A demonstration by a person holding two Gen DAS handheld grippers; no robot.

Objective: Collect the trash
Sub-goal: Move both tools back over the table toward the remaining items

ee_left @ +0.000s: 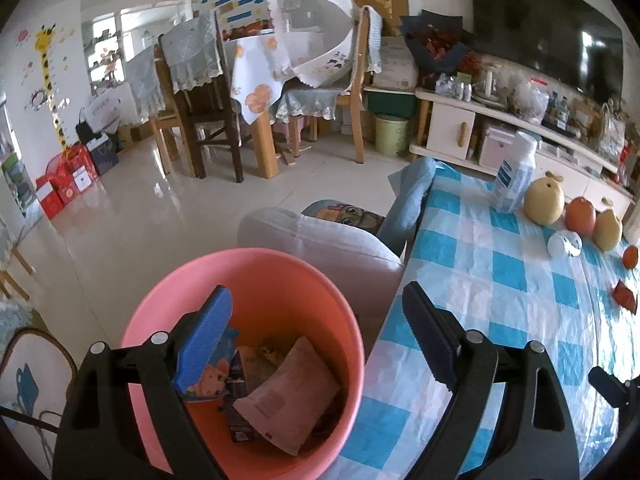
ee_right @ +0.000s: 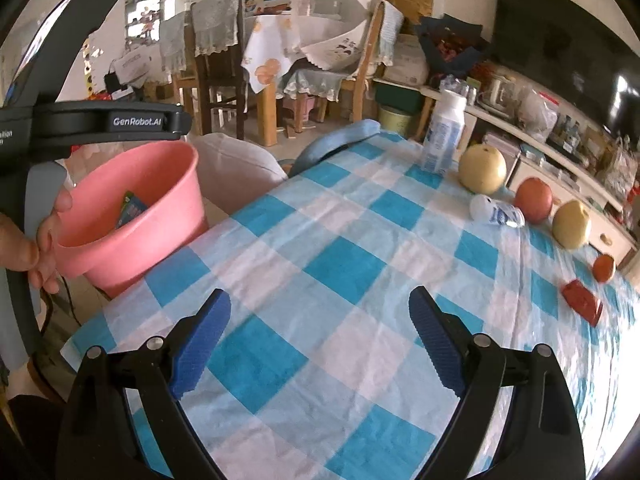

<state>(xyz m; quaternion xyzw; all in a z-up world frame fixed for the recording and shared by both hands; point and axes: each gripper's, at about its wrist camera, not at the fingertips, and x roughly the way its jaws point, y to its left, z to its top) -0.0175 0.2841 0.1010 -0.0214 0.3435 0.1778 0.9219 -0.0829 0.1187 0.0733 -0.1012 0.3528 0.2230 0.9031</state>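
A pink bucket [ee_left: 248,280] stands on the floor beside the checked table; inside lie a pale packet [ee_left: 288,396] and other wrappers. My left gripper [ee_left: 316,340] hovers open over the bucket's rim with nothing between its fingers. My right gripper [ee_right: 320,340] stands open above the blue-and-white tablecloth [ee_right: 340,264], empty. On the table's far side lie a small white bottle on its side [ee_right: 496,210] and a red wrapper [ee_right: 582,302]. The bucket [ee_right: 132,220] shows left of the table in the right wrist view, behind a hand [ee_right: 36,240] holding the left gripper's body.
An upright white bottle [ee_right: 442,136], two pears [ee_right: 482,168], an apple [ee_right: 534,200] and a small orange [ee_right: 604,268] line the table's far edge. A grey cushion [ee_left: 320,240] sits beyond the bucket. Chairs and a dining table [ee_left: 256,80] stand across the tiled floor.
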